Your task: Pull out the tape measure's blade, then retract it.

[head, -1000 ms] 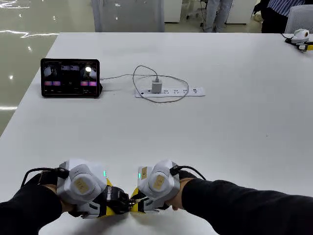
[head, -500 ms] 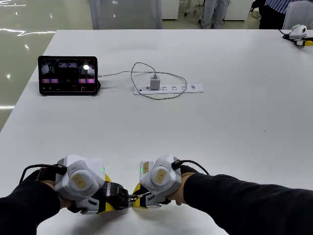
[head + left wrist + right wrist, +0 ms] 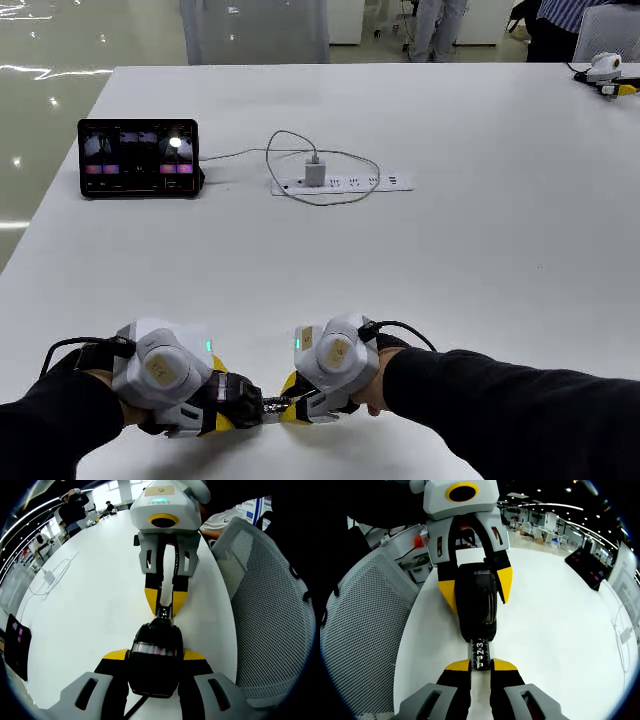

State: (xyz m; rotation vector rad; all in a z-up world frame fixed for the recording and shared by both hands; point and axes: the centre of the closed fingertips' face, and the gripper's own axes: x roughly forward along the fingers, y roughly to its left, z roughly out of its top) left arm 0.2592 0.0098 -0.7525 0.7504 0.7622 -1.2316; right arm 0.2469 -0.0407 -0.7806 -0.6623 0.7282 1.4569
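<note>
The black tape measure case (image 3: 240,402) lies low over the white table's near edge, and my left gripper (image 3: 232,408) is shut on it. In the left gripper view the case (image 3: 155,652) sits between my yellow-tipped jaws. A short length of blade (image 3: 480,654) with printed numbers sticks out of the case (image 3: 477,602). My right gripper (image 3: 480,667) is shut on the blade's end. In the head view the right gripper (image 3: 291,407) stands just right of the case, with a sliver of blade (image 3: 272,407) between the two.
A tablet (image 3: 139,158) stands at the far left. A power strip (image 3: 345,183) with a charger and looped cable lies mid-table. A grey mesh chair (image 3: 270,605) is close behind the table's near edge. Another gripper device (image 3: 605,70) rests at the far right corner.
My right gripper has drawn slightly to the right, away from the case, and a short piece of blade now shows between the two grippers. The head camera has shifted a little.
</note>
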